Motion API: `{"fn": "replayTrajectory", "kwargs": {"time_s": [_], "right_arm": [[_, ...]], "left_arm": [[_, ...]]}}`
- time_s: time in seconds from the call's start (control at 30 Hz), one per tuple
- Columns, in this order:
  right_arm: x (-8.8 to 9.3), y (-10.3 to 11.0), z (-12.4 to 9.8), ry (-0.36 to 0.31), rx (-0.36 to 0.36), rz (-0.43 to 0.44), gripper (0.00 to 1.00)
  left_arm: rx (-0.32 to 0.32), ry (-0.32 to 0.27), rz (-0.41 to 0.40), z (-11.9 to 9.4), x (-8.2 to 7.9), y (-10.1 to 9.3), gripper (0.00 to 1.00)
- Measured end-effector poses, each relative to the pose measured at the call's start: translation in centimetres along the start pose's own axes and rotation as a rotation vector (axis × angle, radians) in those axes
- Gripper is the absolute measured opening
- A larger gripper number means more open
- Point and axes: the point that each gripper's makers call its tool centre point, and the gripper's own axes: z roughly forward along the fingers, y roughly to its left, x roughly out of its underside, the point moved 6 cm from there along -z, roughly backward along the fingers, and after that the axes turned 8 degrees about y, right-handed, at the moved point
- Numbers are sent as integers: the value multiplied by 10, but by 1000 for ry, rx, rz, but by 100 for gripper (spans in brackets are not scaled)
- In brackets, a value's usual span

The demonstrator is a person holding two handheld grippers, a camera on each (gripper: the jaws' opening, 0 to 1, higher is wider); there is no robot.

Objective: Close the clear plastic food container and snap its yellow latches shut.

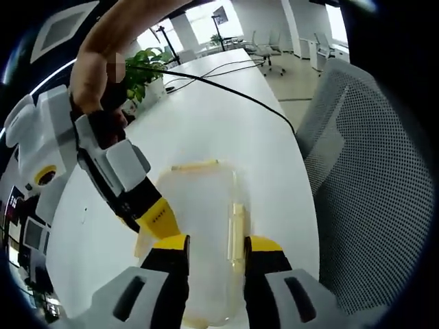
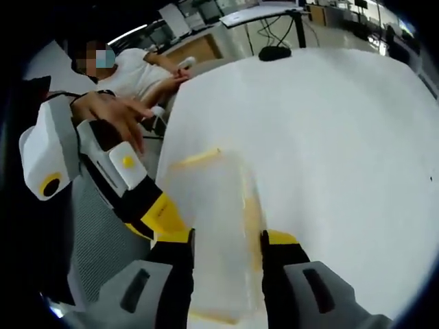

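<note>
The clear plastic container point(image 1: 206, 205) lies on the white table point(image 1: 226, 123), lid on top, with a yellow latch point(image 1: 195, 165) at its far end and another point(image 1: 238, 229) along its right side. My left gripper point(image 1: 216, 245) hovers open just over its near part, jaws apart above the lid. The right gripper point(image 1: 159, 218) reaches in from the left, its yellow tip at the container's left edge. In the right gripper view, the container point(image 2: 216, 205) sits under my open right gripper point(image 2: 226, 240), and the left gripper point(image 2: 163, 214) touches its left edge.
A grey mesh office chair point(image 1: 370, 171) stands right of the table. A black cable point(image 1: 233, 92) crosses the far tabletop near a potted plant point(image 1: 147, 68). A hand point(image 1: 103, 55) holds the right gripper. A seated person point(image 2: 137, 72) and a black object point(image 2: 274, 53) are beyond the table point(image 2: 329, 137).
</note>
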Motion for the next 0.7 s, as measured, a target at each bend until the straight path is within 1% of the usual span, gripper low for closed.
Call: {"fn": "replayTrajectory", "kwargs": {"time_s": [0.33, 0.53, 0.63, 0.7], "right_arm": [[-1, 3, -4, -10, 20, -22, 36], [-2, 6, -5, -9, 38, -39, 36], [-2, 6, -5, -13, 49, -51, 35], [-3, 6, -6, -22, 61, -52, 34]], "left_arm": [[3, -12, 19, -2, -1, 1, 25], [-4, -12, 10, -2, -2, 0, 25], [-4, -7, 13, -2, -3, 0, 27], [-6, -1, 9, -3, -2, -1, 30]]}}
